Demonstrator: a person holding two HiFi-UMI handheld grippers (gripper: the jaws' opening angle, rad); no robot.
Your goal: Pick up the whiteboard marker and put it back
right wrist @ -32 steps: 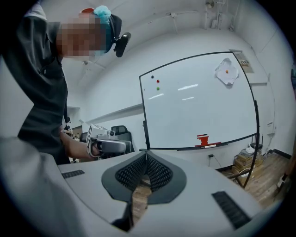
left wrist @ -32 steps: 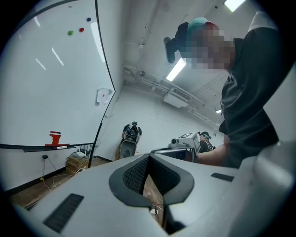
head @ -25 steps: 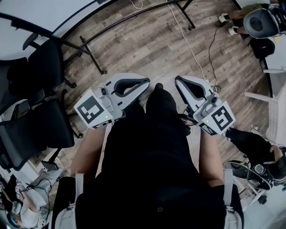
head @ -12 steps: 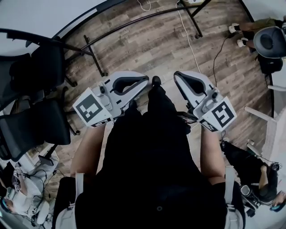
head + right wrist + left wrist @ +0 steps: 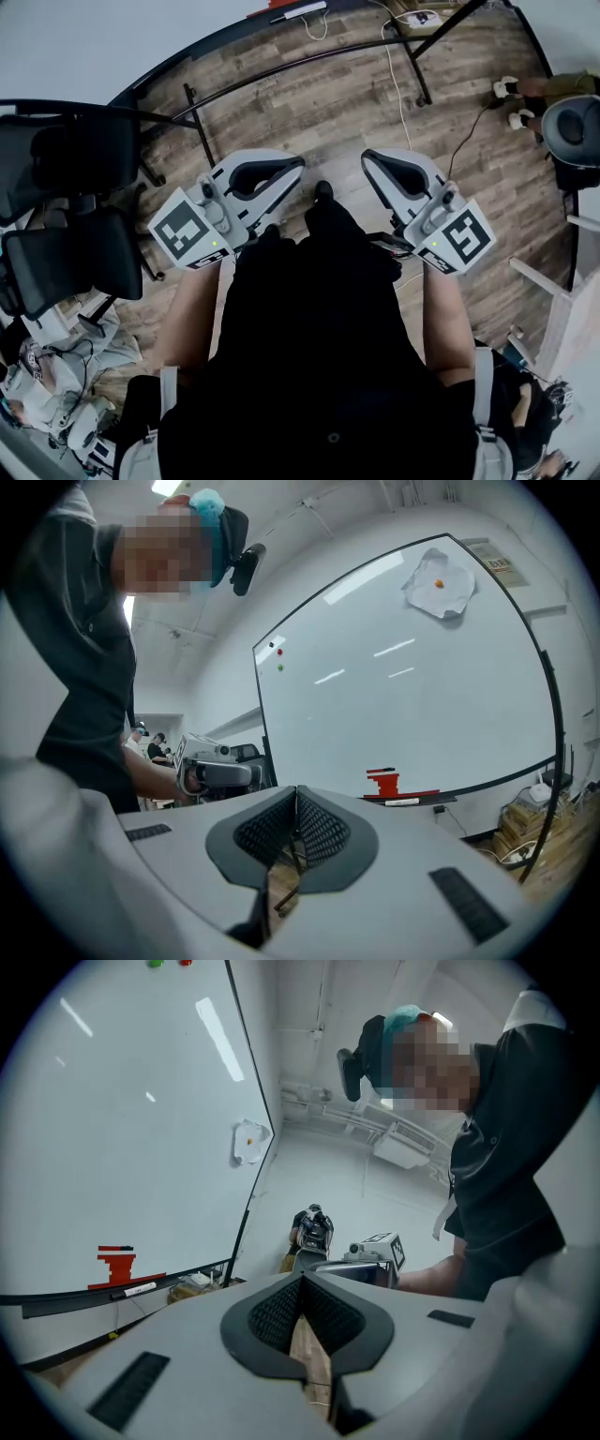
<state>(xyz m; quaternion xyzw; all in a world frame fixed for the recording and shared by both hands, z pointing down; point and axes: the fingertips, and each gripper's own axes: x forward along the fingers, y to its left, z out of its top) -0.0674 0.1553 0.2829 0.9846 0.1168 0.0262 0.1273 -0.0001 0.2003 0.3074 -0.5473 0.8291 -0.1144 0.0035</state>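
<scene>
- Head view: the left gripper (image 5: pixel 298 171) and the right gripper (image 5: pixel 368 159) were held side by side before the person's body, over the wooden floor (image 5: pixel 309 84). The marker could not be made out with certainty there, nor could the jaws' state be read.
- Left gripper view: the left gripper (image 5: pixel 302 1283) was seen with its jaws pressed together at the tips and nothing between them. The whiteboard marker (image 5: pixel 131 1290) lay flat on the tray (image 5: pixel 197 1272) under the whiteboard (image 5: pixel 122 1129), just below a red block (image 5: pixel 116 1265) and well apart from the gripper.
- Right gripper view: the right gripper (image 5: pixel 296 799) was likewise closed and empty. The whiteboard marker (image 5: pixel 401 802) was seen from the other side, lengthwise along the tray (image 5: pixel 487 782).
- Handling, as judged: the marker is taken to be light, stiff and smooth, so it may roll or slip. It would best be gripped across the middle of the barrel, clear of the cap.
</scene>
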